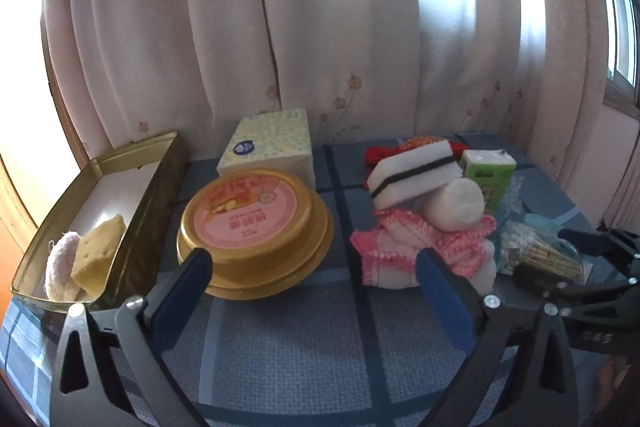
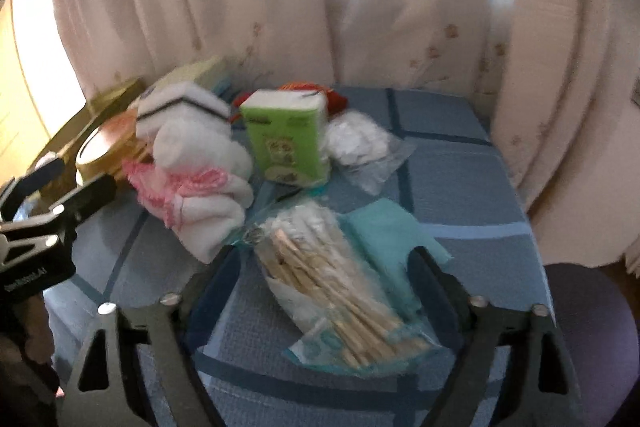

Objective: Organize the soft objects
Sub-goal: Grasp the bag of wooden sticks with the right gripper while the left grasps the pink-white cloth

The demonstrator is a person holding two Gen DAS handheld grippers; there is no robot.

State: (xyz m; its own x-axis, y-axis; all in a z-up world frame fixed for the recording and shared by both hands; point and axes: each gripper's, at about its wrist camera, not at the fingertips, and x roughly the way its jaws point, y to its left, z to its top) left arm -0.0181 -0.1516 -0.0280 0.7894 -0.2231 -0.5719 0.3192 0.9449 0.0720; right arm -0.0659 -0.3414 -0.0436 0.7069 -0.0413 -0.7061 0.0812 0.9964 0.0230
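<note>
My right gripper (image 2: 324,263) stands open, its fingers on either side of a clear bag of cotton swabs (image 2: 320,279) that lies on the blue checked tablecloth. A teal cloth (image 2: 384,235) lies under the bag's right side. My left gripper (image 1: 314,267) is open and holds nothing; its fingers point between a gold round tub (image 1: 248,211) and a white cloth with pink trim (image 1: 420,251). On that cloth rest a rolled white towel (image 1: 456,203) and banded white sponges (image 1: 416,171). A gold tin tray (image 1: 152,187) at the left holds a yellow sponge (image 1: 100,247) and a pink fluffy piece (image 1: 60,267).
A tissue box (image 1: 268,147) stands behind the tub. A green tissue pack (image 2: 286,139), a red item (image 1: 400,147) and a clear bag of white pads (image 2: 360,143) sit toward the back. Curtains close off the far side. A purple stool (image 2: 592,327) stands off the table's right edge.
</note>
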